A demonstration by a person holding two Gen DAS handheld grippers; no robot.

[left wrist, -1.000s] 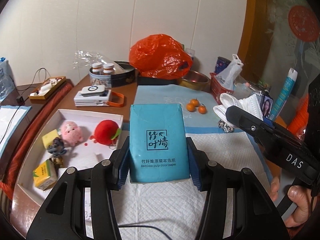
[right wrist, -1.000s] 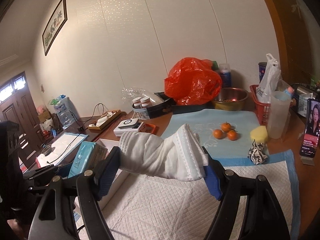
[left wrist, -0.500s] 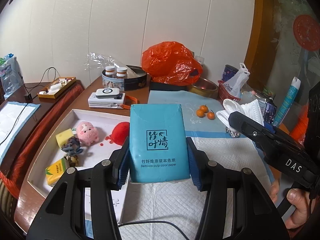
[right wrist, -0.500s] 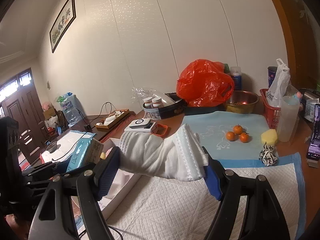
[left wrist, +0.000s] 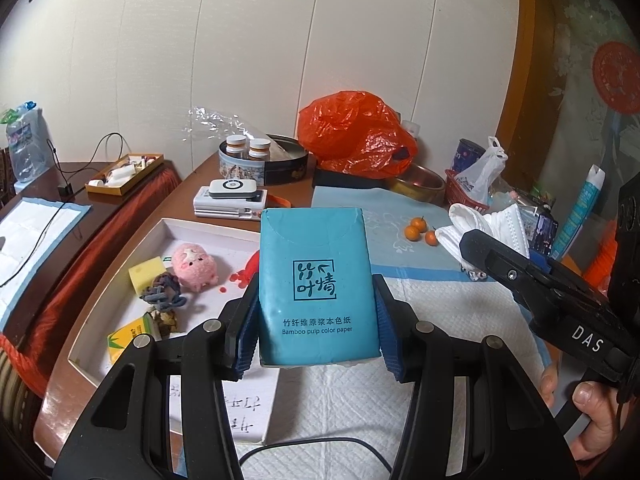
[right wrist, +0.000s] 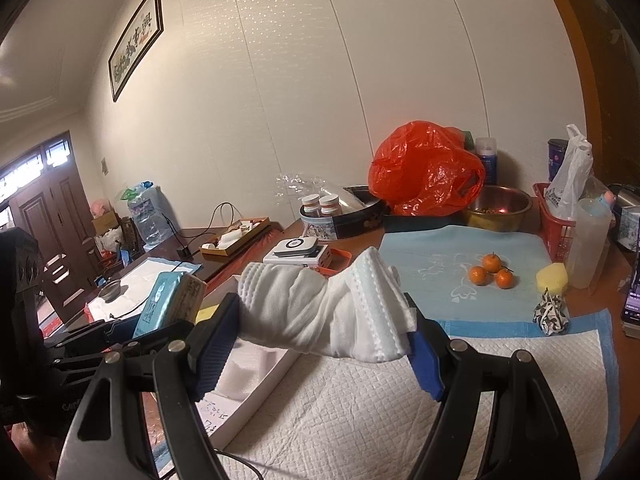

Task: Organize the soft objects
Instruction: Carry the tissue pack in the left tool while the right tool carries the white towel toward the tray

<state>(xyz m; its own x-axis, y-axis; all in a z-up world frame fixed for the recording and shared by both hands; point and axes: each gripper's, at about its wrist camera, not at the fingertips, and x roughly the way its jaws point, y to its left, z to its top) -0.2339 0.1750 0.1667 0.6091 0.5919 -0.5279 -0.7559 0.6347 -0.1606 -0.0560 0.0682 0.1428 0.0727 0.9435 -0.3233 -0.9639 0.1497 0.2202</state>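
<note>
We are carrying two soft things toward the white tray (left wrist: 120, 276). Our left gripper (left wrist: 316, 316) is clamping the teal tissue pack (left wrist: 316, 280) upright above the tray's right edge; our right gripper (right wrist: 320, 344) is pinching the bundled white masks (right wrist: 320, 312) over the quilted pad (right wrist: 360, 412). We are judging it best to lower each inside the tray's walls before releasing.

Right gripper (right wrist: 320, 344) clamping white cloth bundle (right wrist: 324, 312) — above quilted pad (right wrist: 360, 416), three oranges (right wrist: 491, 271) beyond
</note>
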